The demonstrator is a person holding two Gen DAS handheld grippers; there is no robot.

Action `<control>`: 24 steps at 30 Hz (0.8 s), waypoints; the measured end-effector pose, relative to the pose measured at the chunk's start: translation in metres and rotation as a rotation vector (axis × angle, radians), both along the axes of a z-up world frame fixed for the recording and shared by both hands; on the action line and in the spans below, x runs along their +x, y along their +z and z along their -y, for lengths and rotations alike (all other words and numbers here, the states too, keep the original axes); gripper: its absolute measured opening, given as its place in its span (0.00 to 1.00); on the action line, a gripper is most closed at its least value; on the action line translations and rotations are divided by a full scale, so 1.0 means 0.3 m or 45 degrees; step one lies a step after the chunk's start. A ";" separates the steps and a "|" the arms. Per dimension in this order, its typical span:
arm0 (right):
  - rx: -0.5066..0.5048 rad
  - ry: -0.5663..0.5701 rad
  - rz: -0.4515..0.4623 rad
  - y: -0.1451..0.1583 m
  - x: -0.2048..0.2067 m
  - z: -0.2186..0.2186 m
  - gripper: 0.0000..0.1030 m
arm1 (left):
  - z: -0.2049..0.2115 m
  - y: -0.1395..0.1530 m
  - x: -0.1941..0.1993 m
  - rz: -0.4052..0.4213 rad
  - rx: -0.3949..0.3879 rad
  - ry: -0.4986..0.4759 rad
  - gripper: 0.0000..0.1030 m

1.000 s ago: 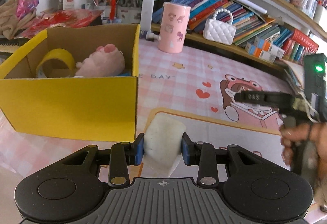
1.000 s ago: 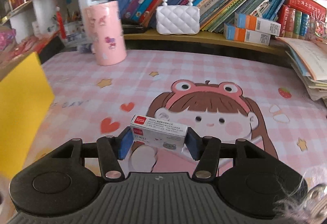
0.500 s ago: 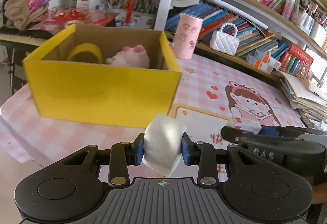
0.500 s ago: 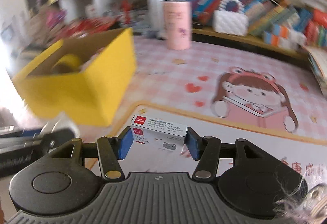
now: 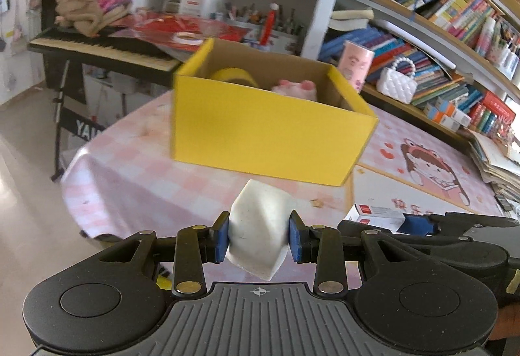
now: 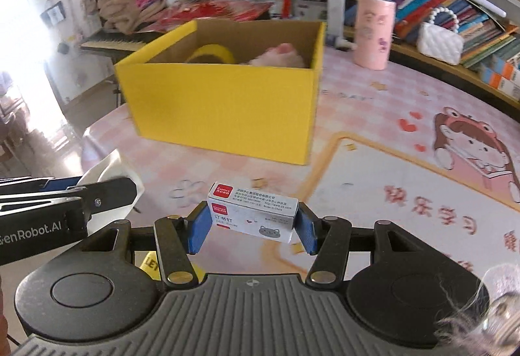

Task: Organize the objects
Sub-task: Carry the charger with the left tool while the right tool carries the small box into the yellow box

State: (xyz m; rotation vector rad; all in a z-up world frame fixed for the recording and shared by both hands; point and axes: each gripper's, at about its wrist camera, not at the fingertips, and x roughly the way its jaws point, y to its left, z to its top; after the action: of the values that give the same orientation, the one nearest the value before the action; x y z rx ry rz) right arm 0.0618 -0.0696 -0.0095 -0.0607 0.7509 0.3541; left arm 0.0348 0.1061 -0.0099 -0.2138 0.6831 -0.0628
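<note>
Two grippers hover at bottom centre of their frames: the left gripper (image 5: 259, 241) clamps one white eraser (image 5: 260, 234), the right gripper (image 6: 252, 226) grasps one staple box (image 6: 253, 211). Above them, one yellow box (image 6: 224, 109) on the pink table (image 6: 373, 115) contains one tape roll (image 6: 211, 53) and one plush toy (image 6: 281, 58).

White eraser (image 5: 258, 227) and staple box (image 6: 253, 212) held aloft.

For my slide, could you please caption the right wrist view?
Right tool grips a small staples box before the open yellow box holding a tape roll and pink plush.
</note>
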 end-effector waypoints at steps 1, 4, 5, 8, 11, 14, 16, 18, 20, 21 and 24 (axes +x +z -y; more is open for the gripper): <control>0.002 0.003 0.002 0.001 -0.009 -0.021 0.51 | -0.015 0.002 -0.008 0.003 0.002 0.006 0.33; 0.006 0.012 0.008 0.003 -0.033 -0.076 0.51 | -0.064 0.009 -0.034 0.015 0.008 0.016 0.33; 0.008 0.014 0.011 0.005 -0.041 -0.090 0.51 | -0.081 0.011 -0.042 0.021 0.010 0.017 0.33; 0.011 0.021 0.023 0.007 -0.064 -0.131 0.51 | -0.125 0.016 -0.062 0.036 0.012 0.022 0.33; 0.012 0.020 0.038 0.012 -0.087 -0.170 0.51 | -0.162 0.019 -0.078 0.048 0.010 0.017 0.33; 0.009 0.006 0.044 0.013 -0.101 -0.191 0.51 | -0.186 0.022 -0.086 0.063 0.006 0.002 0.33; 0.002 -0.008 0.052 0.018 -0.110 -0.204 0.51 | -0.201 0.023 -0.093 0.075 0.000 -0.009 0.33; -0.005 -0.019 0.062 0.024 -0.118 -0.213 0.51 | -0.213 0.026 -0.094 0.084 -0.010 -0.014 0.33; -0.019 -0.026 0.073 0.032 -0.127 -0.218 0.51 | -0.223 0.031 -0.093 0.096 -0.020 -0.015 0.33; -0.027 -0.028 0.084 0.036 -0.132 -0.218 0.51 | -0.224 0.033 -0.091 0.104 -0.022 -0.017 0.33; -0.053 -0.023 0.127 0.051 -0.137 -0.215 0.51 | -0.225 0.041 -0.076 0.128 -0.040 -0.017 0.33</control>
State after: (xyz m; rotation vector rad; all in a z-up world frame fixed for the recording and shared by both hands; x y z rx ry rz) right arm 0.0208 -0.0052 0.0058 -0.1098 0.6599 0.3163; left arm 0.0121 0.1735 0.0025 -0.2349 0.5835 -0.0964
